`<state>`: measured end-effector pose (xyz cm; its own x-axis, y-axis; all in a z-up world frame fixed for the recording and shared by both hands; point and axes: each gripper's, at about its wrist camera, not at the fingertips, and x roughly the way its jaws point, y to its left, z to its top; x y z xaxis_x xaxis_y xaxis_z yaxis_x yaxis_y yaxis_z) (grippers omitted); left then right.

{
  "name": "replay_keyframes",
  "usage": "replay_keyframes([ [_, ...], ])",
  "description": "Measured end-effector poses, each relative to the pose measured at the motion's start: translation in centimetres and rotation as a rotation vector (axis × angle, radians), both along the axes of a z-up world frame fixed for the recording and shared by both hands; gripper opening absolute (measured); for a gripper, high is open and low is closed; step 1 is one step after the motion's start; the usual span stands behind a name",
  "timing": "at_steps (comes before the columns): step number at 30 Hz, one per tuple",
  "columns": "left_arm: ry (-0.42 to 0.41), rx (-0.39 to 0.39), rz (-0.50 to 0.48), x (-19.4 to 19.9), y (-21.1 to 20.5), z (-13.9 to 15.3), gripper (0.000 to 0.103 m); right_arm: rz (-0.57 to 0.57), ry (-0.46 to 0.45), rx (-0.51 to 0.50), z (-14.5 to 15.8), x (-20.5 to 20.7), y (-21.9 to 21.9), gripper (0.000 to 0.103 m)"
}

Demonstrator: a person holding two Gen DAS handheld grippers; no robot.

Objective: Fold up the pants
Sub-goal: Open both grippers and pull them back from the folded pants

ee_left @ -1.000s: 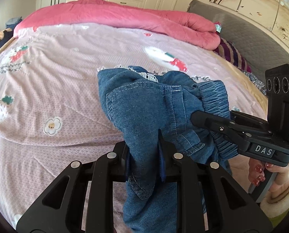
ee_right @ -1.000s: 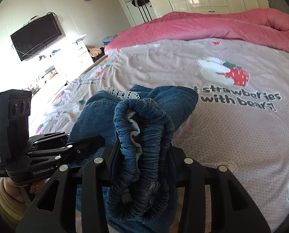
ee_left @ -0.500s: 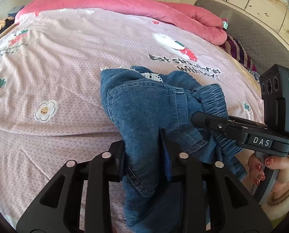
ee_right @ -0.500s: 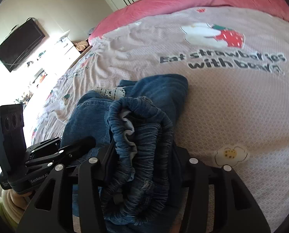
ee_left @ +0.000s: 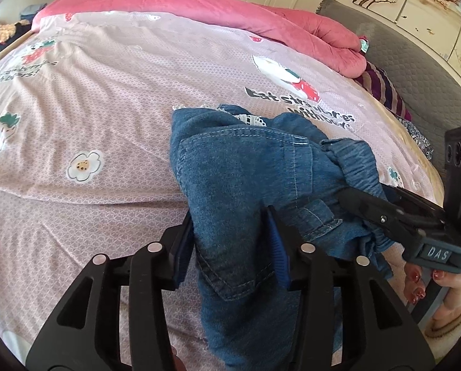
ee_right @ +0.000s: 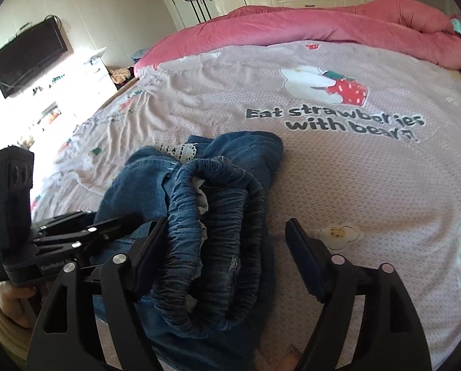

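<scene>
Denim slackens between both grippers as I let go: the right gripper (ee_right: 224, 256) has just spread wide, its right pad clear of the waistband (ee_right: 218, 232), and the left gripper (ee_left: 230, 241) has just been opening, the pants (ee_left: 246, 179) still between its pads. The fold looks set down. The bundle lies mid-bed; bare bedsheet (ee_right: 369, 191) beyond, up to the pink quilt (ee_right: 338, 27).
</scene>
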<state>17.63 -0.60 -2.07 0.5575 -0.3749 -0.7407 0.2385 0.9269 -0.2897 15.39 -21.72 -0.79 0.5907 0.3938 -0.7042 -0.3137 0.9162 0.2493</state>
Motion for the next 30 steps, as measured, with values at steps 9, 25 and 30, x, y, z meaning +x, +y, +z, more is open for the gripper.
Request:
replay_keyframes([
  [9,-0.036,0.02,0.031,-1.7,0.6,1.0,0.049,-0.007,-0.028,-0.019,0.4,-1.5,0.0,0.082],
  [25,-0.127,0.054,0.076,-6.8,1.1,3.7,0.079,-0.03,-0.108,-0.027,3.1,-5.8,-0.8,0.094],
  [30,-0.142,0.056,0.096,-8.4,1.5,4.4,0.088,-0.041,-0.144,-0.037,4.3,-7.2,-1.1,0.096],
])
